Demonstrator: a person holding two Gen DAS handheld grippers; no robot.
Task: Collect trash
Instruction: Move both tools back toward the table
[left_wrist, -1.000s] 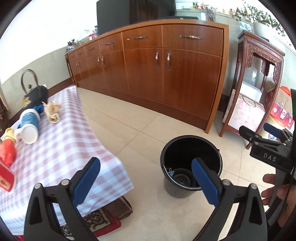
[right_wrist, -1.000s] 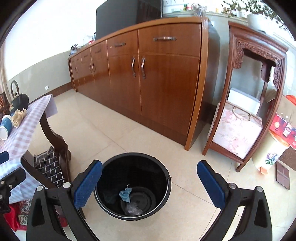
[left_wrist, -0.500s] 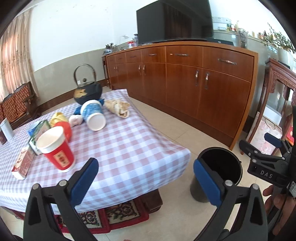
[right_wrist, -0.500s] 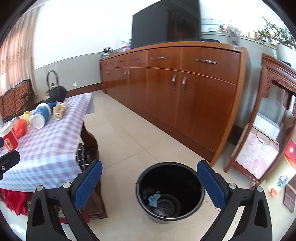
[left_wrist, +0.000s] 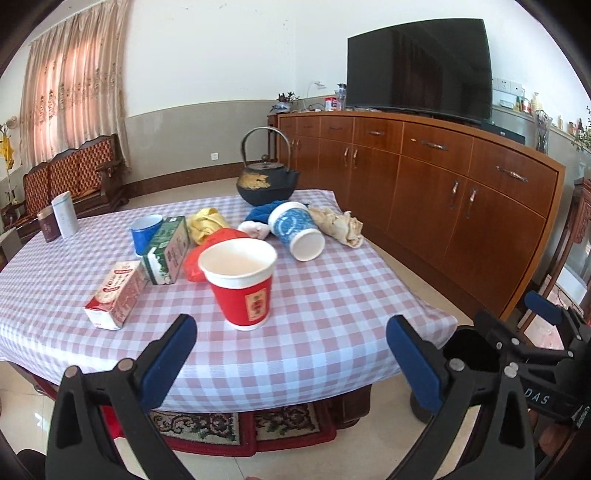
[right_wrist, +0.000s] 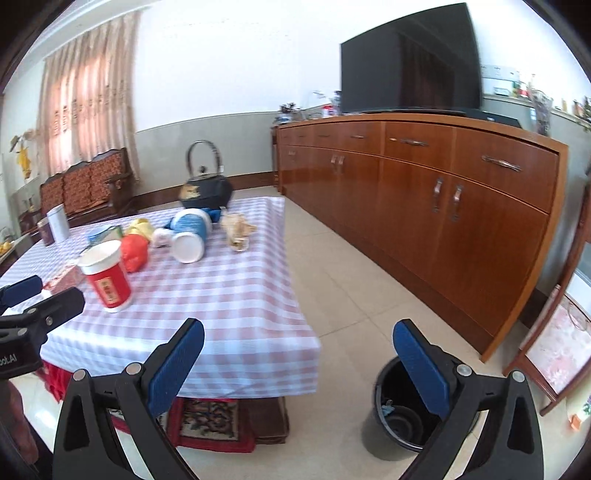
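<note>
Red paper cup (left_wrist: 242, 286) with a white rim stands upright on the pink-and-white checked tablecloth (left_wrist: 332, 295), nearest of the litter to my left gripper (left_wrist: 291, 354), whose blue-padded jaws are spread wide with nothing between them. Behind the cup lies a crumpled red plastic bag (left_wrist: 212, 251), and beside that a green-and-white carton (left_wrist: 166, 251) and a red-and-white carton (left_wrist: 116, 293) lying flat. Farther back sit a small blue cup (left_wrist: 144, 234) standing upright, a yellow wad (left_wrist: 207, 225), a blue-patterned paper cup (left_wrist: 295, 230) tipped on its side with its white base toward me, a blue cloth (left_wrist: 264, 214) behind it, and a crumpled beige wrapper (left_wrist: 341, 225) near the table's right edge. A black cast-iron kettle (left_wrist: 266, 181) with a tall hoop handle stands at the far end.

My right gripper (right_wrist: 299, 365) hangs released and empty too, out over the tiled floor beside the table corner. Low on the floor just past its right finger is the black plastic bucket (right_wrist: 399, 424), with a scrap of blue trash (right_wrist: 388, 409) inside. A long brown wooden sideboard (right_wrist: 461, 206) runs along the wall, with a dark flat television (right_wrist: 410, 59) on top.
</note>
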